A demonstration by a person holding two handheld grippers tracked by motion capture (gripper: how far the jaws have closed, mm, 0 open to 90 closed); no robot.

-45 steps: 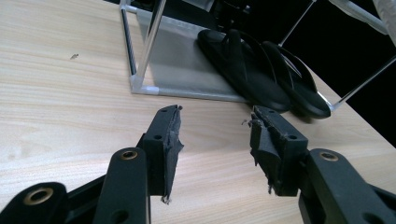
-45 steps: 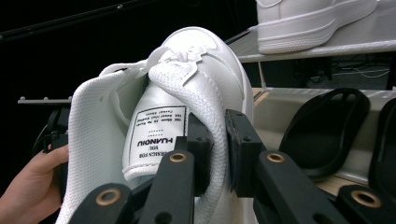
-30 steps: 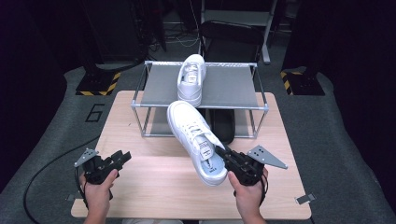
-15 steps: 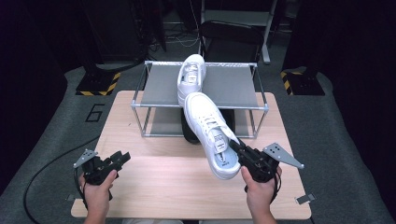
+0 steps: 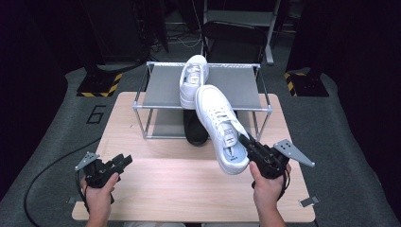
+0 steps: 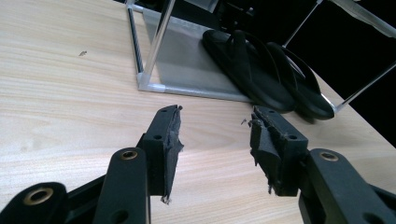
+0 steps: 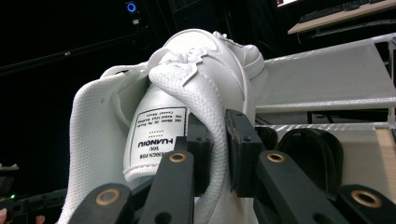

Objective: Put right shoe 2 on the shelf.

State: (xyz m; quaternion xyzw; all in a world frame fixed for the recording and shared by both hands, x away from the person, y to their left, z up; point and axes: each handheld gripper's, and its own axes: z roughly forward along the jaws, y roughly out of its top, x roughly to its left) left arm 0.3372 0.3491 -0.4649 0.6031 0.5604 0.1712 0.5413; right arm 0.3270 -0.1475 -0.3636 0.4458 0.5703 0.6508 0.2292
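Right gripper (image 5: 249, 145) is clamped on the heel-side collar of the white sneaker (image 5: 221, 125); in the right gripper view the jaws pinch the padded rim just beside the tongue label, one jaw inside the shoe and one outside. The shoe is held in the air above the table (image 5: 156, 156), not resting on anything.

Key relation: the sneaker's long axis runs from the gripper forward and slightly left, heel at the jaws, toe pointing at the wire rack (image 5: 236, 85). The toe sits at the rack's front rail, just beside the second white sneaker (image 5: 193, 80) already lying on the top shelf. So the target spot is straight ahead along the shoe's own axis, on the shelf to the right of its mate.

Black sandals (image 6: 261, 70) occupy the lower shelf underneath.

Left gripper (image 5: 116, 164) has its jaws spread and holds nothing, low over the near-left of the table, well apart from the rack. The right hand is the nearer one and does the placing.
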